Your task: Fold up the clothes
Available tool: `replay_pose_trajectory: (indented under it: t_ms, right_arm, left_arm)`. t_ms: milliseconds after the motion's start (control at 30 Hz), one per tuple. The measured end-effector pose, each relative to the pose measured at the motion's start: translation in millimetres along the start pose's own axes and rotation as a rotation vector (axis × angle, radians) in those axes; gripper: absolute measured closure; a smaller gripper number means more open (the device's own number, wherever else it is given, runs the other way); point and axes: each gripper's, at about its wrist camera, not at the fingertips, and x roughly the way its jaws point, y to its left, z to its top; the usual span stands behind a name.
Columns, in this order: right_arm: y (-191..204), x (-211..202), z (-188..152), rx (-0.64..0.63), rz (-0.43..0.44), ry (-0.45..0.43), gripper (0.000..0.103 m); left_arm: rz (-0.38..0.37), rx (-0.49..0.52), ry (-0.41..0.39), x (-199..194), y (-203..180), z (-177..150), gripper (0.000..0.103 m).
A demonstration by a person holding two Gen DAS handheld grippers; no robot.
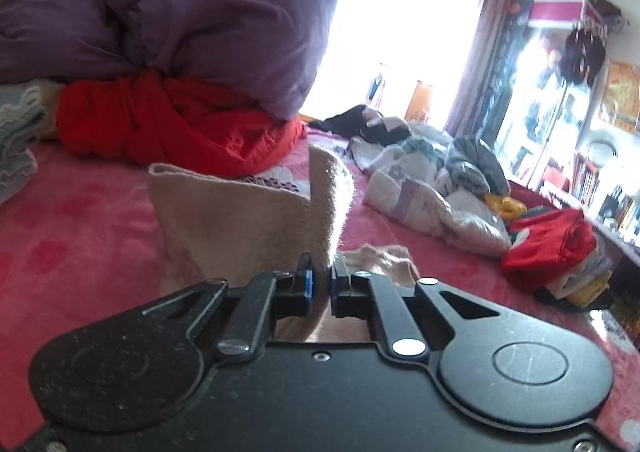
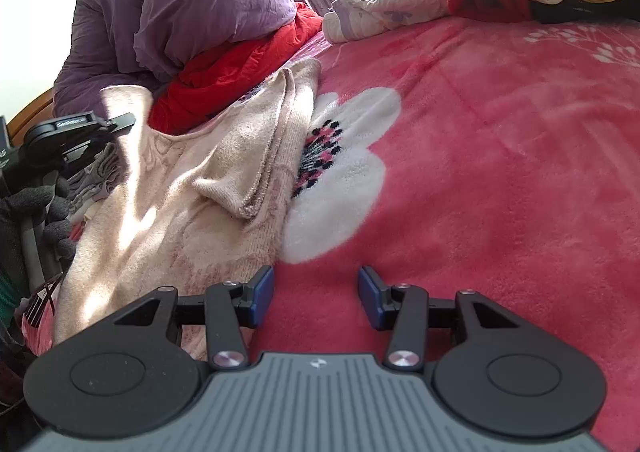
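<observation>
Left claw [image 1: 321, 280] clamped on the beige sweater [image 2: 192, 188] edge, lifting it off the pink blanket [image 2: 500, 132]; right claw [image 2: 316, 292] half open & empty beside the hem — best carry the fold across w/ fabric taut, right pinning the hem

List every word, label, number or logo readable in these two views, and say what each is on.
No text can be read.
Left gripper: pale lettering on its body, too blurred to read.
Right gripper: a small white emblem on its grey housing, a logo, no letters.
Yellow poster on the wall: print too blurred.
Books on the shelf: spines too small.
</observation>
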Motion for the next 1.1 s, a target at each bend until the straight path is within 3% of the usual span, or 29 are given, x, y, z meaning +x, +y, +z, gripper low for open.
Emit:
replay_pose_trajectory:
  t_ms: [267,467,500,533,567,667,800,933,1067,1100]
  right_arm:
    - [-5.1,3.9,4.9,0.028,0.026,0.001,0.055]
    - [-9.1,1.7,5.9,0.060,0.045,0.003,0.055]
    - [-9.7,1.8,6.2,0.063,0.047,0.004,0.055]
    - [-10.6,1.3,6.4,0.069,0.051,0.005,0.055]
    - [-11.4,0.9,6.5,0.074,0.054,0.006,0.055]
    - [-14.1,-0.5,7.6,0.099,0.064,0.007,0.055]
    - [-14.1,-1.1,9.1,0.114,0.065,0.012,0.055]
    - [-12.1,-5.1,9.8,0.114,0.072,0.000,0.055]
    - [-8.8,-7.9,10.5,0.107,0.070,-0.009,0.055]
    - [-7.7,-7.6,10.1,0.102,0.064,-0.008,0.055]
  left_arm:
    - [0.109,0.122,0.088,33.9,-61.1,-9.5,0.098]
    - [0.184,0.165,0.216,85.5,-93.0,-27.7,0.098]
    - [0.163,0.188,0.263,93.5,-97.4,-32.7,0.095]
    - [0.140,0.207,0.296,95.4,-100.8,-35.0,0.082]
    - [0.118,0.225,0.302,88.5,-103.6,-33.5,0.076]
    - [0.058,0.224,0.205,33.6,-95.9,-10.5,0.067]
    - [0.085,0.187,0.086,-51.3,-48.8,13.5,0.064]
    - [0.117,0.184,0.158,-107.3,-10.7,-12.4,0.066]
    - [0.091,0.160,0.257,-121.2,-10.9,-65.8,0.070]
    - [0.075,0.198,0.279,-117.8,-21.5,-81.6,0.075]
